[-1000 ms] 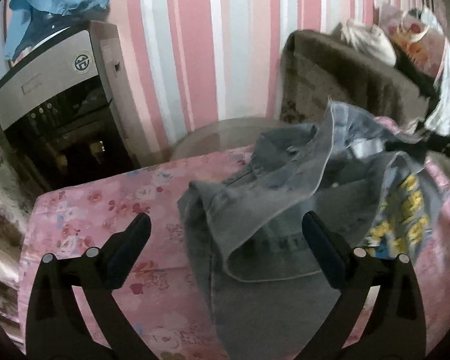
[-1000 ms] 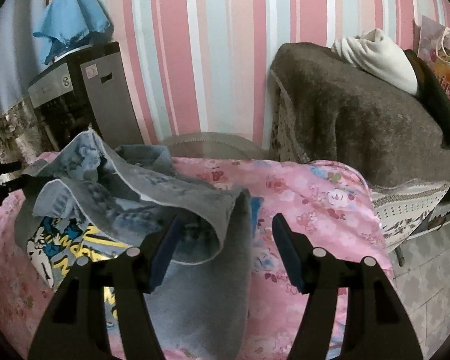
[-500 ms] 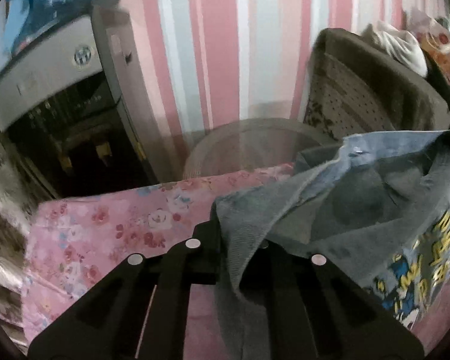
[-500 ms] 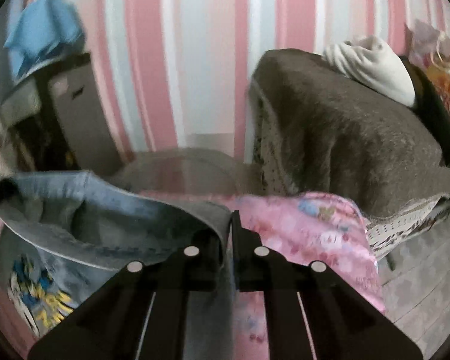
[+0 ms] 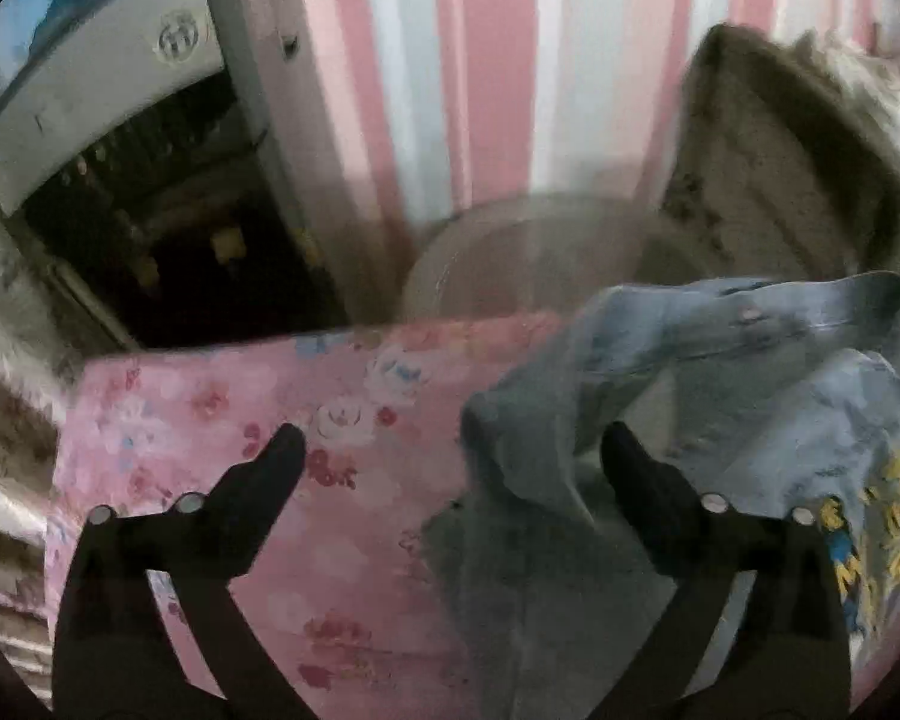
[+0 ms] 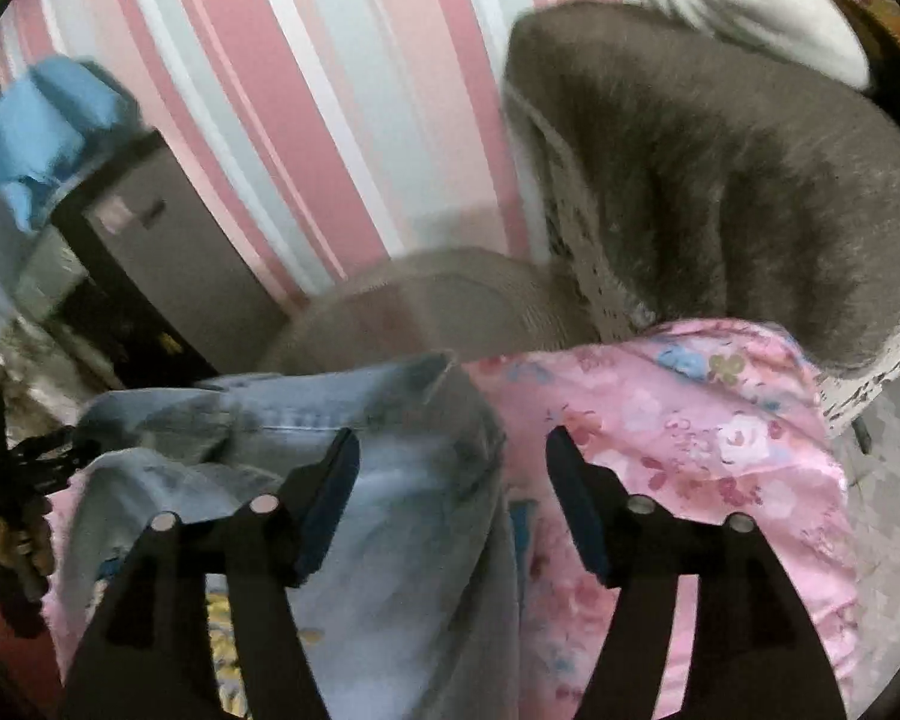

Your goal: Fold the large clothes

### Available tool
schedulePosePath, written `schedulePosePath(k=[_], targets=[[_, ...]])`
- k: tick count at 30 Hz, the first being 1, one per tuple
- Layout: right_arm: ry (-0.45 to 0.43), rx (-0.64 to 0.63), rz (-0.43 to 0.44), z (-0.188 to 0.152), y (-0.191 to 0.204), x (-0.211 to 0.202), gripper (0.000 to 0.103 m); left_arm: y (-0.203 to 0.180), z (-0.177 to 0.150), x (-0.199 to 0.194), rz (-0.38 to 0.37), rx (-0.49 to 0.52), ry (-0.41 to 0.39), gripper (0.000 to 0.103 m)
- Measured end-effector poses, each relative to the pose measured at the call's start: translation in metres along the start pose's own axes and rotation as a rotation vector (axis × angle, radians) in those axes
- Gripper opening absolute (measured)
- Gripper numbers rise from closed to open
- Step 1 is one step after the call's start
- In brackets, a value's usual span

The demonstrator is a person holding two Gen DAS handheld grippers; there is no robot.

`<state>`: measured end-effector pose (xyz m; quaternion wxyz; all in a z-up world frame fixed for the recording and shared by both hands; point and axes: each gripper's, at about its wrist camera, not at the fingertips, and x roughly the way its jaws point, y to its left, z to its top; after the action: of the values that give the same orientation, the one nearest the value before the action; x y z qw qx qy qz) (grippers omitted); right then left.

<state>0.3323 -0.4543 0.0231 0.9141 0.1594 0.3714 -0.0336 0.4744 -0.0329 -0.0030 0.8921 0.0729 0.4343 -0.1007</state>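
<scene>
Currently between folds: left gripper (image 5: 453, 450) and right gripper (image 6: 453, 453) fingers both spread, gripping nothing, over denim garment (image 5: 720, 396) on pink-covered bed (image 5: 210, 408). Next: re-grip edges.

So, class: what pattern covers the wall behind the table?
Vertical pink, white and pale blue-grey stripes on the wall; clearest in the right wrist view.

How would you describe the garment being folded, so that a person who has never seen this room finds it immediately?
Start from the pink floral sheet covering the bed in front of the striped wall. On it lies one crumpled denim jacket, washed blue-grey. Unlike the brown blanket behind it, it carries a yellow and blue cartoon print.
</scene>
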Motion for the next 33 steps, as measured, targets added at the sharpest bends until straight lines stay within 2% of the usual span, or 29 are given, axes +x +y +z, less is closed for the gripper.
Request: schedulePosePath(k=[1,3,6,9,12,13,14,15,16,17,18,20,21,22,23,25,28,30,33], targets=[[-0.021,-0.003,0.005,-0.003,-0.001,-0.011,0.071,0.0,-0.002,-0.009,-0.036,-0.005,-0.001,0.1],[-0.048,-0.014,-0.002,-0.011,-0.001,-0.028,0.072,0.002,-0.009,-0.025,-0.029,-0.008,-0.026,0.1],[-0.044,-0.072,-0.06,-0.031,0.001,-0.037,0.072,0.003,-0.024,-0.04,-0.027,0.004,-0.041,0.1],[0.0,-0.109,-0.076,-0.056,0.003,-0.034,0.072,-0.004,-0.044,-0.042,-0.043,0.018,-0.015,0.1],[0.06,-0.129,-0.075,-0.077,0.006,-0.011,0.072,-0.018,-0.064,-0.021,-0.043,0.037,0.057,0.098],[0.076,-0.129,-0.079,-0.083,0.008,-0.002,0.065,-0.023,-0.069,-0.016,-0.042,0.04,0.063,0.084],[0.076,-0.131,-0.07,-0.088,0.01,0.003,0.026,-0.026,-0.073,-0.012,-0.097,0.032,0.056,0.068],[0.063,-0.143,-0.05,-0.09,0.015,0.006,0.013,-0.026,-0.075,-0.015,-0.106,0.014,0.044,0.044],[0.019,-0.168,-0.083,-0.092,0.022,0.002,0.006,-0.026,-0.075,-0.02,-0.066,-0.001,0.017,0.013],[-0.032,-0.185,-0.088,-0.092,0.029,-0.007,0.005,-0.024,-0.074,-0.028,-0.053,-0.01,-0.009,0.008],[-0.101,-0.207,-0.088,-0.094,0.038,-0.023,0.005,-0.018,-0.075,-0.042,-0.099,-0.043,-0.052,0.008],[-0.211,-0.256,-0.092,-0.097,0.055,-0.052,0.005,-0.009,-0.079,-0.064,-0.14,-0.072,-0.123,0.008],[-0.271,-0.275,-0.11,-0.1,0.06,-0.067,0.005,-0.006,-0.084,-0.069,-0.14,-0.074,-0.144,0.008],[-0.279,-0.273,-0.127,-0.101,0.059,-0.068,0.004,-0.005,-0.087,-0.065,-0.121,-0.065,-0.13,0.008],[-0.249,-0.254,-0.143,-0.099,0.052,-0.063,0.004,-0.003,-0.094,-0.051,-0.103,-0.059,-0.087,0.008],[-0.149,-0.179,-0.128,-0.1,0.03,-0.039,0.005,0.004,-0.103,-0.029,-0.141,-0.084,-0.031,0.011],[-0.035,-0.186,-0.184,-0.114,0.024,-0.004,0.005,0.005,-0.107,-0.023,-0.146,-0.075,-0.05,0.011],[-0.024,-0.123,-0.173,-0.115,0.019,0.0,0.007,0.004,-0.105,-0.023,-0.133,-0.068,-0.042,0.013],[-0.011,0.078,-0.093,-0.106,-0.007,-0.011,0.018,-0.003,-0.105,-0.029,-0.073,-0.02,-0.039,0.021]])
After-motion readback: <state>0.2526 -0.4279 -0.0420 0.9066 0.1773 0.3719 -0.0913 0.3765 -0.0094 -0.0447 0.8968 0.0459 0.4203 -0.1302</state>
